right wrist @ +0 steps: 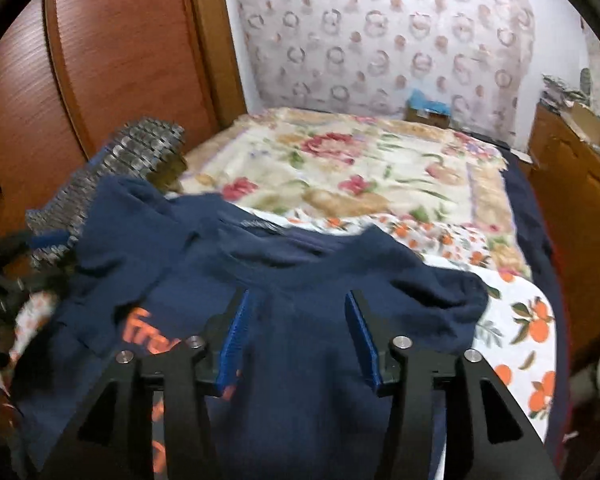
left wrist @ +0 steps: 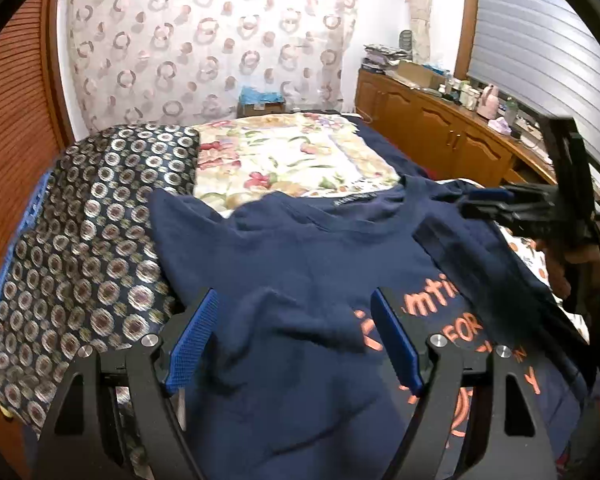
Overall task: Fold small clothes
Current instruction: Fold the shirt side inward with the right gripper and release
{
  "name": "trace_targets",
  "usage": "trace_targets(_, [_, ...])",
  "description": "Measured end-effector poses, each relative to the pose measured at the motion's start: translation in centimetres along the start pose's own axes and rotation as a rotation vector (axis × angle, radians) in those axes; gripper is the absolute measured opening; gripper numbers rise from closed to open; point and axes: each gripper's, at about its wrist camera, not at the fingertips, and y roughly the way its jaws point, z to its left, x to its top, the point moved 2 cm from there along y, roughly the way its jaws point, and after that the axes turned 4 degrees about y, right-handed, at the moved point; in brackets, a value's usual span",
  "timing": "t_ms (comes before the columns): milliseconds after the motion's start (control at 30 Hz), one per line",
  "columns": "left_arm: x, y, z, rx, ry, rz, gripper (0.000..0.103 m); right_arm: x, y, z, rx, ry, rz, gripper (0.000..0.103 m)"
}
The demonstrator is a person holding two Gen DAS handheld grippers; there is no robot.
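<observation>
Bed [left wrist: 284,160] fills mid-frame in both views; the navy shirt [left wrist: 300,264] lies spread on it in the lower half, collar toward the upper frame, long axis running top to bottom. Both grippers hang just above the cloth. Left gripper [left wrist: 296,340]: jaws wide apart, nothing between. Right gripper [right wrist: 296,336]: jaws apart, no cloth pinched. Right view alone shows the right sleeve folded inward; left view alone shows the lettering [left wrist: 452,320] and the right tool at right edge

Black hand-held gripper [left wrist: 296,336], blue pads [left wrist: 192,336]
</observation>
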Motion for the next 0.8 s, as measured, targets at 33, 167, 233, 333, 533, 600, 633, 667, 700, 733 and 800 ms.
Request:
trace_targets(33, [0.2, 0.1, 0.4, 0.008, -0.001, 0.000, 0.079, -0.2, 0.1, -0.2, -0.014, -0.003, 0.003, 0.058])
trace_targets(167, [1.1, 0.1, 2.2, 0.058, -0.001, -0.003, 0.079, -0.5, 0.5, -0.5, -0.109, 0.000, 0.013, 0.063])
trace_targets(233, [1.5, 0.2, 3.0, 0.076, 0.002, -0.003, 0.079, -0.7, 1.0, -1.1, -0.136, 0.019, 0.017, 0.065])
trace_targets(333, [2.0, 0.7, 4.2, 0.085, 0.008, 0.009, 0.076, -0.6, 1.7, -1.5, -0.180, 0.042, 0.021, 0.067])
trace_targets(533, [2.9, 1.9, 5.6, 0.100, 0.024, 0.052, 0.053, -0.7, 2.7, -1.7, -0.241, 0.075, 0.039, 0.067])
trace_targets(600, [3.1, 2.6, 6.1, 0.108, 0.024, 0.073, 0.053, -0.7, 3.0, -2.2, -0.238, 0.093, 0.046, 0.067])
trace_targets(633, [3.2, 2.9, 6.3, 0.112, 0.024, 0.081, 0.053, -0.6, 3.1, -2.2, -0.236, 0.098, 0.051, 0.067])
trace_targets(667, [3.3, 3.3, 6.6, 0.120, 0.024, 0.094, 0.053, -0.5, 3.4, -2.2, -0.231, 0.102, 0.055, 0.067])
trace_targets(700, [3.4, 3.6, 6.9, 0.127, 0.025, 0.104, 0.053, -0.5, 3.6, -2.0, -0.228, 0.103, 0.058, 0.067])
trace_targets(733, [3.4, 3.8, 7.0, 0.132, 0.025, 0.109, 0.053, -0.4, 4.1, -1.7, -0.228, 0.104, 0.063, 0.067])
trace_targets(800, [3.5, 4.1, 7.3, 0.137, 0.023, 0.120, 0.053, -0.1, 4.4, -1.8, -0.225, 0.107, 0.067, 0.067])
